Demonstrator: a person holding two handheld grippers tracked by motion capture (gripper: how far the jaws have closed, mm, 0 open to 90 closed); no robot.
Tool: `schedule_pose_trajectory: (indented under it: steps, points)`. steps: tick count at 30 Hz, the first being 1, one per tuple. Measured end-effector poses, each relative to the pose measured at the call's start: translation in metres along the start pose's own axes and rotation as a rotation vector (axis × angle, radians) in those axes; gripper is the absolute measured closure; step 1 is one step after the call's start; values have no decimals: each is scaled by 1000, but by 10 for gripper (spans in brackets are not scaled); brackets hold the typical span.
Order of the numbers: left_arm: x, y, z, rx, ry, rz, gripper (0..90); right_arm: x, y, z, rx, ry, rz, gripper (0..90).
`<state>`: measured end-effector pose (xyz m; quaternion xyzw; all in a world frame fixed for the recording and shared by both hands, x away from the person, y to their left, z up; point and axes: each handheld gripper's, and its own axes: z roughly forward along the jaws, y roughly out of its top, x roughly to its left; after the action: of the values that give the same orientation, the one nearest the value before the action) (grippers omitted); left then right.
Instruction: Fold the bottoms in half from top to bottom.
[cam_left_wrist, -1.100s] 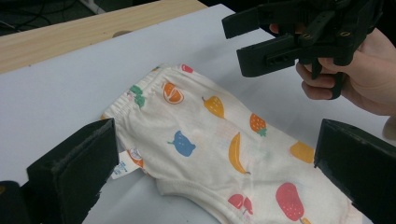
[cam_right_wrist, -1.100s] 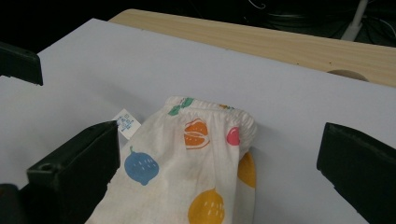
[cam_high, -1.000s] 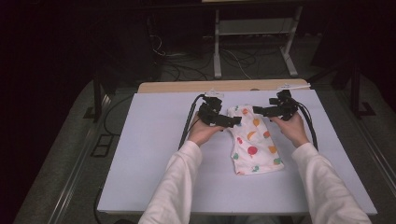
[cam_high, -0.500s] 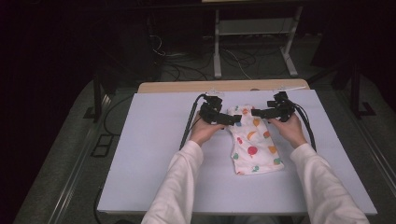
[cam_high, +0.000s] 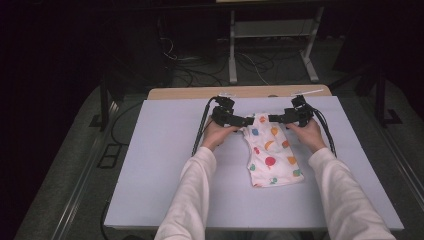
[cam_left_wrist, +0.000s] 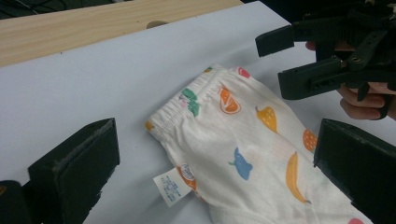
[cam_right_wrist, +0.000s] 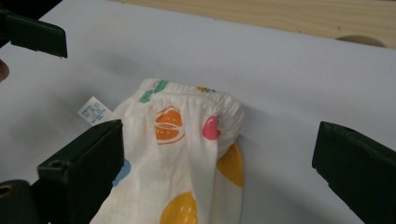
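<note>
Shorts, one; claws, two.

Your shorts are soft white knit cloth, matt, printed with coloured fruit, with a gathered elastic waistband and a small paper-like label. Your worktop has a smooth, matt pale sheet over bare light wood. Each claw is matt black plastic, slightly rough along the edges.

Dim room, grey floor, white-legged rack beyond pale table.
</note>
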<state>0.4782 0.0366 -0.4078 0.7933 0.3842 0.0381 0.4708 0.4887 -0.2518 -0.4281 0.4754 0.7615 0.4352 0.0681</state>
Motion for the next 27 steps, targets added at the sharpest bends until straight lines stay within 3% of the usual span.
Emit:
schedule_pose_trajectory:
  steps: [11,17,27]
  points:
    - [17,-10,14,42,13,-55,3,-8,0,5,61,-26,55,57]
    - [23,-16,21,64,-32,-102,70,-14,-1,6,85,-19,73,142]
    - [26,-21,29,89,-53,-119,163,-20,-5,8,130,12,88,274]
